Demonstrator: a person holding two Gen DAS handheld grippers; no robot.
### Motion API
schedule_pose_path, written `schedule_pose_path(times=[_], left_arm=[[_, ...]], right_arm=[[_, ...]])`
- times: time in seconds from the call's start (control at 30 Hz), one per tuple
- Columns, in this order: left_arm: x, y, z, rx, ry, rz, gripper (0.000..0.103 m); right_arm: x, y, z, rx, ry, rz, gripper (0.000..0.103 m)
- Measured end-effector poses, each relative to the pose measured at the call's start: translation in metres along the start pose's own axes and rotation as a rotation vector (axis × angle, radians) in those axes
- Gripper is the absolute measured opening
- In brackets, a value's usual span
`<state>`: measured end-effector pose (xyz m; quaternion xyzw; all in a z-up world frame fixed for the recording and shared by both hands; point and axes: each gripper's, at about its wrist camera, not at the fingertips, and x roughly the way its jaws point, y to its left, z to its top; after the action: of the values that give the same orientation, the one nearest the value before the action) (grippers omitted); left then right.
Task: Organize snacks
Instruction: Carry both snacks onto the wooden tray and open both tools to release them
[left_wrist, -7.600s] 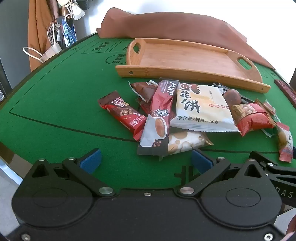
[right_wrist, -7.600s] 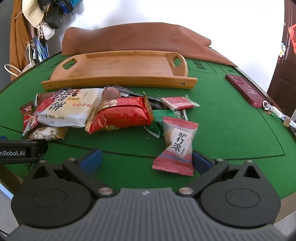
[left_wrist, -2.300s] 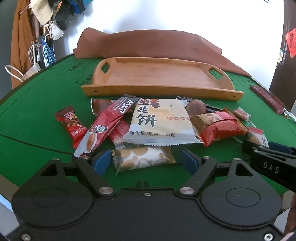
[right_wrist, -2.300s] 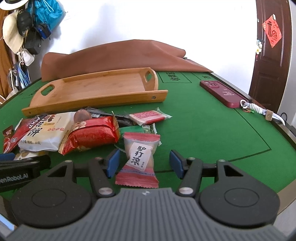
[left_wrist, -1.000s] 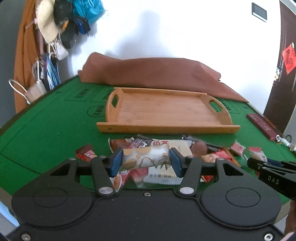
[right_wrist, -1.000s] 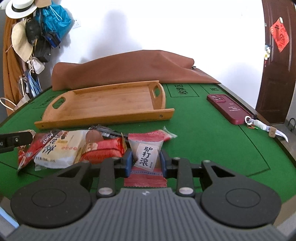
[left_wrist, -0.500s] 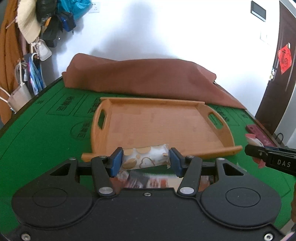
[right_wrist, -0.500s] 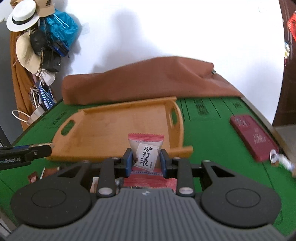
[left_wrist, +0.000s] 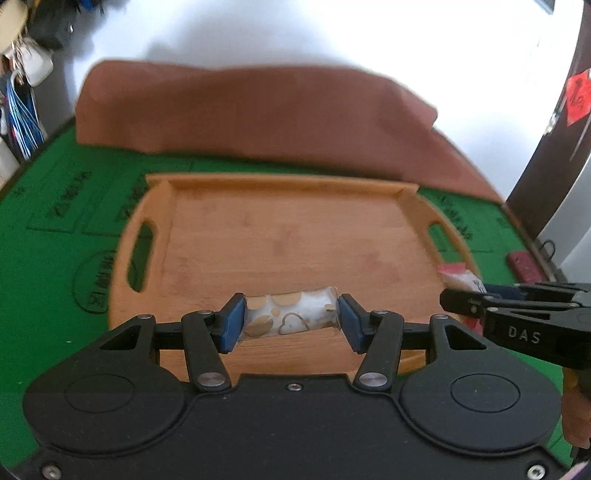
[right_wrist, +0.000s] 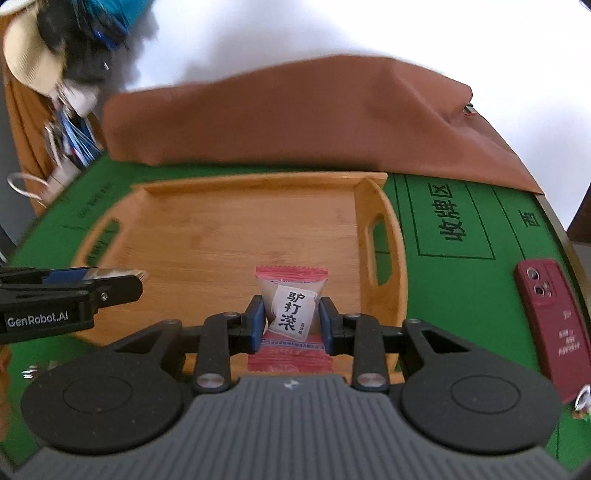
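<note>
1. Left gripper (left_wrist: 291, 321): pads partly closed and pressed on both ends of a white snack packet (left_wrist: 290, 314) with gold hearts and dots, held crosswise above the near part of the wooden tray (left_wrist: 280, 240).
2. Right gripper (right_wrist: 291, 325): pads drawn close and clamped on the sides of a red-edged candy packet (right_wrist: 291, 306) with black characters on a white label, held upright over the near right part of the tray (right_wrist: 236, 236).
3. Tray: flat on the green table (right_wrist: 450, 280), a cut-out handle at each end, floor bare.
4. Behind the tray: a brown cloth (left_wrist: 255, 110) heaped along the far edge.
5. Right of the tray: a dark red phone (right_wrist: 550, 317) lying on the table, well apart.
</note>
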<state>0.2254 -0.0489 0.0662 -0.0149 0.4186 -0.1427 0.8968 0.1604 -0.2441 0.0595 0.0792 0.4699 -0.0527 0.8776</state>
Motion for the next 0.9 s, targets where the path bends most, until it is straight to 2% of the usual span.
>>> schedule_pose_path(times=[0.1,0.23,0.73,0.83,0.87,0.9], left_arm=[[0.022,0.001,0.0,-0.013,0.048,0.0,0.052],[0.04,-0.002,-0.004,0.005,0.072,0.024,0.052],[0.061,-0.014,-0.006,0.056,0.075,0.061,0.053],[0.061,-0.015,-0.005,0.066,0.073,0.069,0.057],[0.06,-0.016,-0.005,0.07,0.067,0.072,0.062],[0.059,-0.015,-0.006,0.072,0.059,0.077,0.067]], right_arm=[[0.02,0.001,0.001,-0.02,0.044,-0.014,0.036],[0.037,-0.001,-0.001,-0.025,0.067,-0.006,0.036],[0.046,0.003,-0.006,-0.067,0.057,-0.009,0.036],[0.045,0.0,-0.006,-0.057,0.05,-0.002,0.041],[0.044,0.0,-0.006,-0.056,0.046,-0.004,0.054],[0.043,0.0,-0.006,-0.058,0.039,0.002,0.058]])
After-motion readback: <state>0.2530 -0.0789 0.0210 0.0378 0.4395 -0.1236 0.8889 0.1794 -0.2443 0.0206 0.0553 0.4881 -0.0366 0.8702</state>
